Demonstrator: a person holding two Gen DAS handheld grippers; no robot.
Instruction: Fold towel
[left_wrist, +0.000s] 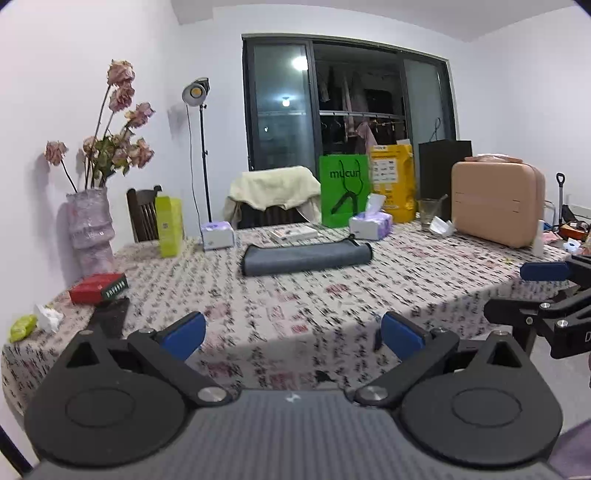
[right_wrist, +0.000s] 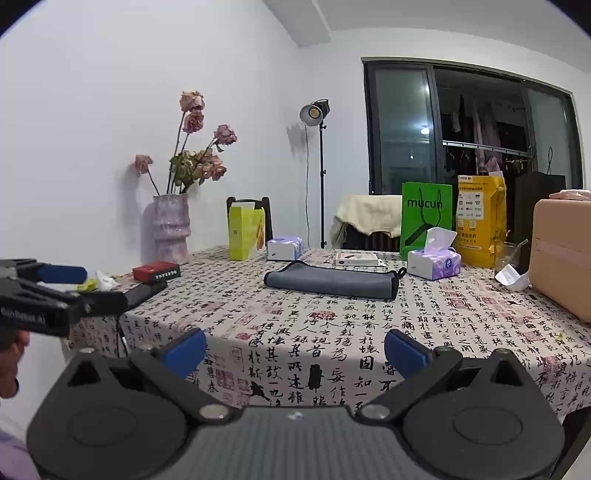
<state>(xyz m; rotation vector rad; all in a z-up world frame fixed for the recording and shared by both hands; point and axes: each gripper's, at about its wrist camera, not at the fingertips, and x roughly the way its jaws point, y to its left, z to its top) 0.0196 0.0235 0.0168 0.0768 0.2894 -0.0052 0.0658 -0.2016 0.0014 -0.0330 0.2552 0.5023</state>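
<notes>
Left wrist view looks across the table (left_wrist: 406, 280) from its near edge: the left gripper (left_wrist: 291, 334) hangs at the table's front with its blue pads spread wide and nothing between them. Straight ahead of it, well apart and toward the far side of the patterned cloth, lies the grey towel (left_wrist: 306, 257). It looks already doubled into a long flat band, its long axis running crosswise to the claw's line of reach, one rounded end off to the claw's left and the end with a small dark loop off to its right.

From the right wrist camera, the right gripper (right_wrist: 295, 350) is likewise wide and empty, level with the near edge of the table (right_wrist: 461, 332). Here the towel (right_wrist: 332, 281) lies ahead and only slightly right of centre, its looped end nearest this claw's side. The left gripper (right_wrist: 61, 275) shows at this view's left border, beside and about level with the right one.

Neither claw seems clearly nearer; both sit back from the cloth, pointing forward and roughly horizontal. A next fold would likely mean each claw reaching forward to its own end of the band.
</notes>
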